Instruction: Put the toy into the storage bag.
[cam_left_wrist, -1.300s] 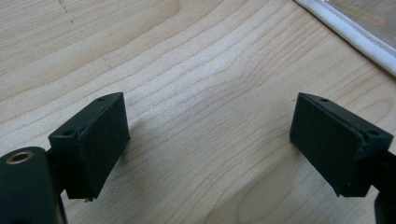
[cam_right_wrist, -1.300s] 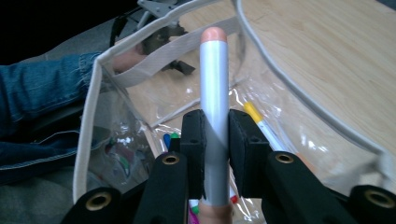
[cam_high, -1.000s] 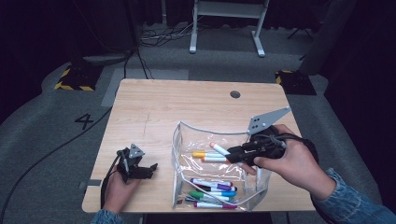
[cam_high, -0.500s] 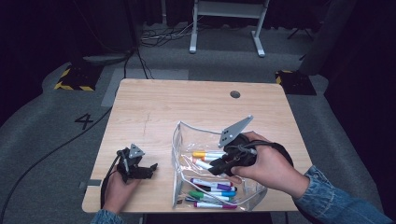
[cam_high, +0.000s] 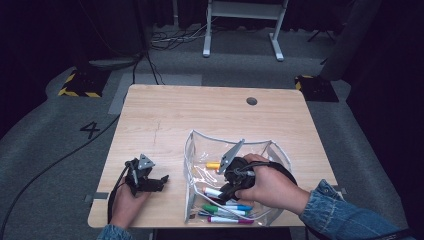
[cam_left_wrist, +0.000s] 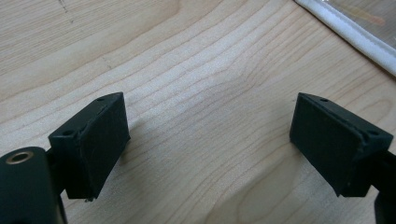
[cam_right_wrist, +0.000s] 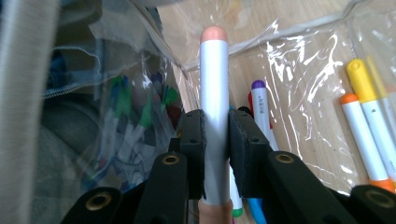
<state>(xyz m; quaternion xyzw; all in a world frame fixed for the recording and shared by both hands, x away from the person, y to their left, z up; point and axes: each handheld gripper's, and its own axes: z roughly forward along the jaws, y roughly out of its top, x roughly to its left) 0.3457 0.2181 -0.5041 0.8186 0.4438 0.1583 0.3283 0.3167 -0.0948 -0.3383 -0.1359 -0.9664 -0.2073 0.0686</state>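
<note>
Currently the right claw (cam_right_wrist: 215, 140) clamps a pink-capped marker (cam_right_wrist: 214, 93) inside the clear pouch (cam_high: 197, 145), among other markers (cam_high: 227, 207); release is pending. Left claw (cam_left_wrist: 210, 140) rests open on the surface (cam_high: 165, 120), empty.

Glossy clear plastic pouch (cam_high: 200, 165) on matt pale wood-grain table (cam_high: 170, 120).

The right hand-held gripper (cam_right_wrist: 215, 154) had its jaws clamped on a white marker (cam_right_wrist: 214, 93) with a pink cap, held upright. Behind it lay a purple-capped marker (cam_right_wrist: 261, 105); to the right, yellow (cam_right_wrist: 362, 79) and orange (cam_right_wrist: 366, 140) ones. All sat inside a clear pouch (cam_right_wrist: 308, 60) on the wooden worktop (cam_right_wrist: 261, 16).
</note>
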